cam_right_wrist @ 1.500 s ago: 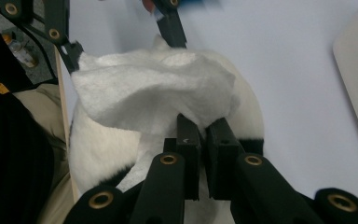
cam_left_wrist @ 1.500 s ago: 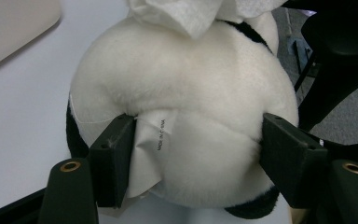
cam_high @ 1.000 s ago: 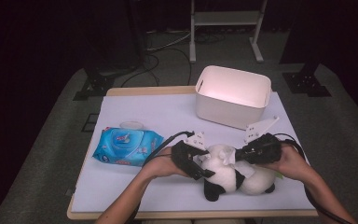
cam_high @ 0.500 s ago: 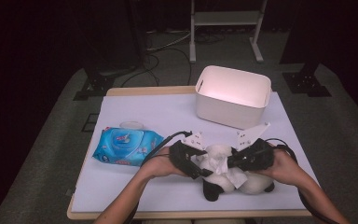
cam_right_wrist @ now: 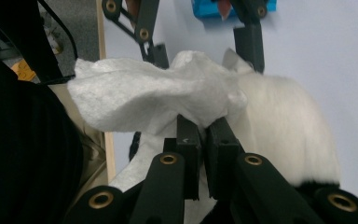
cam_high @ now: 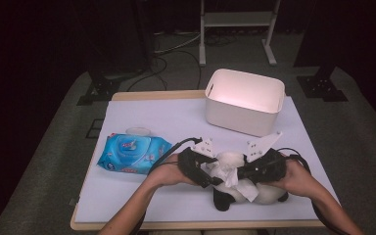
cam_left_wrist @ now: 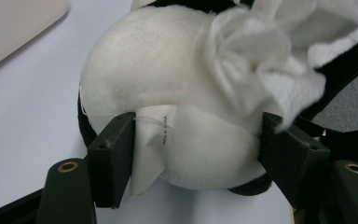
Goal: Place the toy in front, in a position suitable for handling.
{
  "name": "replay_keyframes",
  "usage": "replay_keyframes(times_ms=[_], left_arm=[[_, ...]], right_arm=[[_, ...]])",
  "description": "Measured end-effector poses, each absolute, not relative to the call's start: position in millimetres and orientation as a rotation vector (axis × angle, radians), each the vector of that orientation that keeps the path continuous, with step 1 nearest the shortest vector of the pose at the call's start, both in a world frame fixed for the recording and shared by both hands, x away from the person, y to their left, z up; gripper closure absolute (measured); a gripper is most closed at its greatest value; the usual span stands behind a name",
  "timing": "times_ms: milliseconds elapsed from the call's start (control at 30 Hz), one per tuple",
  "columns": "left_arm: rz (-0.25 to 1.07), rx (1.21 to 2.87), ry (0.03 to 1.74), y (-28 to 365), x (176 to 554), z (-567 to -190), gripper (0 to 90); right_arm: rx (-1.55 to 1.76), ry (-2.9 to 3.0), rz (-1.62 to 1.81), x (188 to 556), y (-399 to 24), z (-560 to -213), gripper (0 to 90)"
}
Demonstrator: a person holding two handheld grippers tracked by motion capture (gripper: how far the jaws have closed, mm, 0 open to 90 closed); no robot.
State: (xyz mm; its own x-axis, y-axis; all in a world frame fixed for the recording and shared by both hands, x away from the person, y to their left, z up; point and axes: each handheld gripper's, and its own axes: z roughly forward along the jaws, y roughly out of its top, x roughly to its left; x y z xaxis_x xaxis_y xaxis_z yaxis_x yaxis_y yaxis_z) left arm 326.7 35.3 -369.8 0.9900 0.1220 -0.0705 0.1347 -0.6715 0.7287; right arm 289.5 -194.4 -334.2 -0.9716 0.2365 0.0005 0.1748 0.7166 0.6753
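A black-and-white plush panda (cam_high: 269, 193) lies near the table's front edge. My left gripper (cam_high: 214, 177) comes from its left. In the left gripper view its jaws (cam_left_wrist: 198, 140) press on both sides of the panda's round white part (cam_left_wrist: 168, 70), beside a sewn-in label (cam_left_wrist: 154, 144). My right gripper (cam_high: 242, 174) comes from the right, shut on a crumpled white wipe (cam_high: 240, 185). In the right gripper view the jaws (cam_right_wrist: 204, 126) pinch the wipe (cam_right_wrist: 144, 93) against the white fur (cam_right_wrist: 284, 126). The wipe (cam_left_wrist: 261, 60) rests bunched on the toy's top.
A blue pack of wipes (cam_high: 133, 152) lies at the left of the white tabletop (cam_high: 166, 117). A white open bin (cam_high: 245, 100) stands at the back right. The table's front edge (cam_high: 196, 224) is close behind the toy. Cables trail from both grippers.
My right gripper has shifted a little to the left with the wipe, closer to the left gripper, and the wipe now drapes over the panda. The left gripper has stayed put.
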Motion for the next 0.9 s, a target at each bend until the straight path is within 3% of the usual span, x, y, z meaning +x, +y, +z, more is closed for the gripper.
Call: replay_keyframes(times_ms=[400, 900], left_arm=[[-0.022, 2.321, 0.157, 32.2, 326.6, -371.4, 30.3], [-0.033, 2.308, 0.167, 34.2, 325.8, -373.0, 30.8]], right_arm=[[0.311, 2.843, 1.092, 285.9, -188.2, -336.1, 84.8], [0.363, 2.817, 1.081, 317.9, -182.2, -326.4, 84.8]])
